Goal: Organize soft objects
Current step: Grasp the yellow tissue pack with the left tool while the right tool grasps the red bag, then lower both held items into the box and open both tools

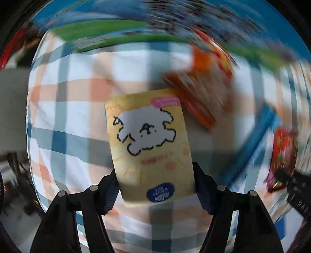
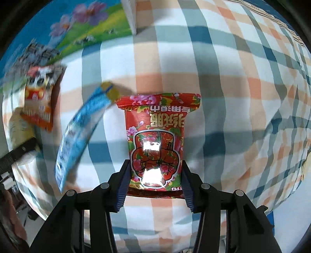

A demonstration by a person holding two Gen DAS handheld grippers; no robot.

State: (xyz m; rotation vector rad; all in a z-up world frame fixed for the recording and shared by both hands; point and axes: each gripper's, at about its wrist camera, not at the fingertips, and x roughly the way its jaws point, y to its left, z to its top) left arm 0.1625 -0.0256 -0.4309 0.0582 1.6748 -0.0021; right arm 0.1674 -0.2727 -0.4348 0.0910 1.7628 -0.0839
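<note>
My left gripper (image 1: 155,186) is shut on a yellow tissue pack (image 1: 147,144) with a white cartoon dog, held above the checked cloth (image 1: 73,109). My right gripper (image 2: 154,182) is shut on a red flowered tissue pack (image 2: 157,140), also held above the cloth (image 2: 223,81). An orange snack pack (image 1: 204,87) lies just beyond the yellow pack; it also shows in the right wrist view (image 2: 39,99). A long blue packet (image 2: 81,132) lies left of the red pack and shows in the left wrist view (image 1: 254,136). The red pack appears at the right in the left wrist view (image 1: 283,153).
A blue and green cartoon mat (image 2: 81,31) borders the cloth at the far side, also in the left wrist view (image 1: 108,33). A white box edge (image 2: 130,15) stands at the cloth's far edge. The left wrist view is motion-blurred.
</note>
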